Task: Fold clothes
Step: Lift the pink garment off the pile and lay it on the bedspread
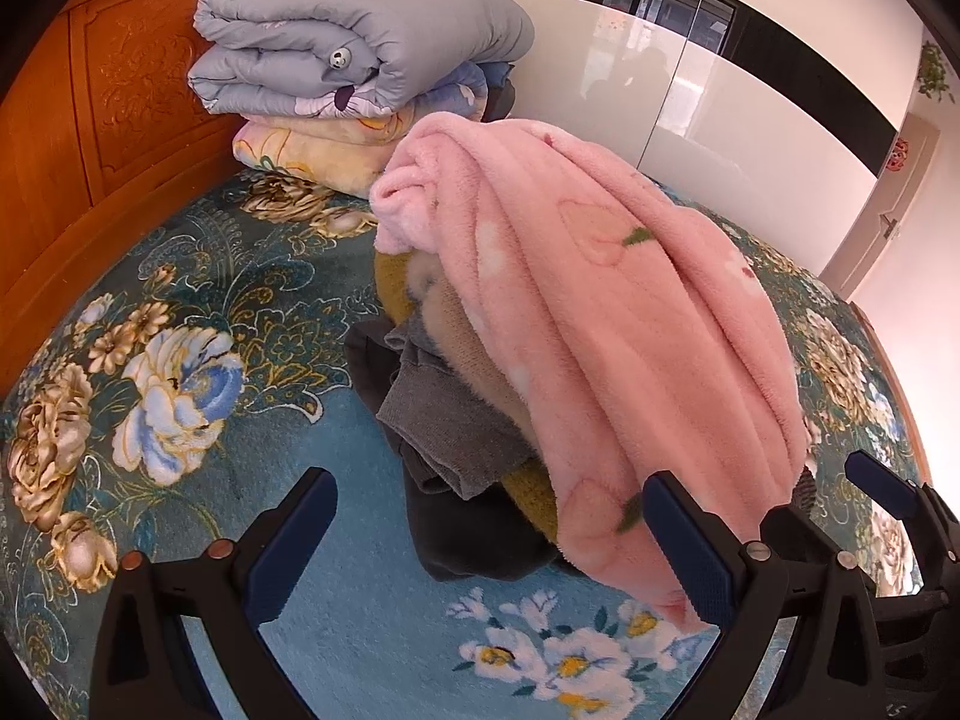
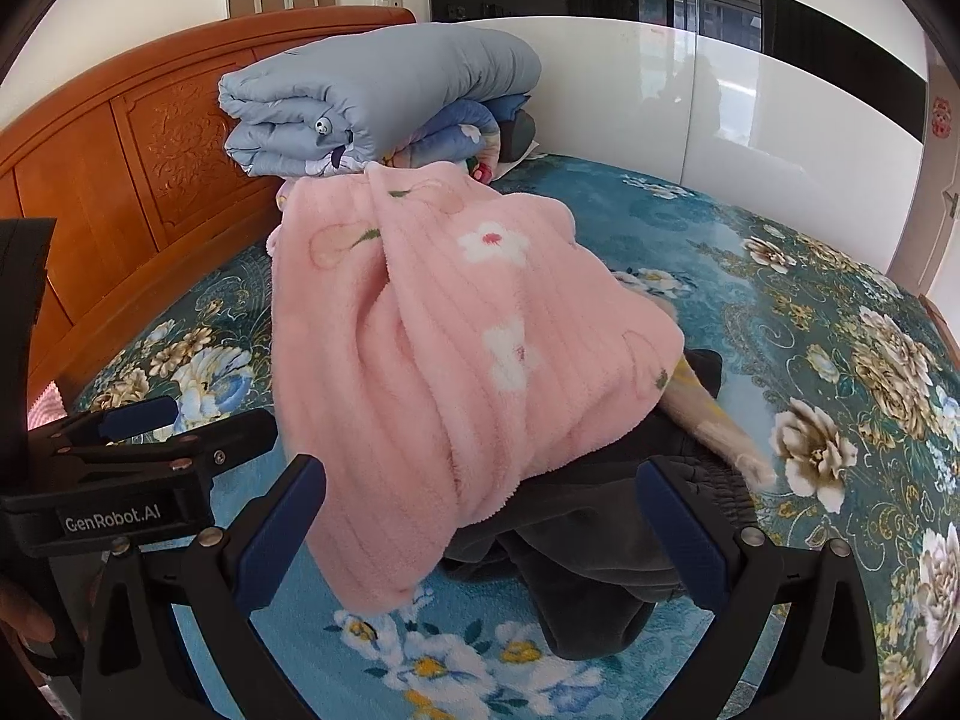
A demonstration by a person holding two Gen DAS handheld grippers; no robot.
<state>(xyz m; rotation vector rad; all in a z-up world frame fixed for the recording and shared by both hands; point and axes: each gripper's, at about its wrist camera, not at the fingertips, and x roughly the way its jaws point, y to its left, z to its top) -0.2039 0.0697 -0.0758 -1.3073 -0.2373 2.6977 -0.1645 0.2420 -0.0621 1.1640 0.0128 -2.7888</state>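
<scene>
- We hold a gripper in each hand above a bed covered in a teal floral spread (image 1: 180,312).
- Our left gripper (image 1: 489,546) has its fingers spread wide, gripping nothing; the pink fleece garment (image 1: 600,312) hangs just ahead, its lower hem beside the right-hand fingertip.
- Our right gripper (image 2: 480,534) is likewise wide apart and empty, and the pink fleece's drooping edge falls between its fingers.
- The fleece is draped over a heap of other clothes: a grey knit (image 1: 444,426), something mustard yellow (image 1: 534,492) and a dark garment (image 2: 600,594).
- We judge the fleece soft, light and limp; it should sag and slide off the heap when lifted.
- The loose hem nearest the fingertips looks the best place to pinch, one corner per gripper.
- Folded quilts (image 2: 384,96) sit well beyond, against the wooden headboard (image 2: 150,180).
</scene>
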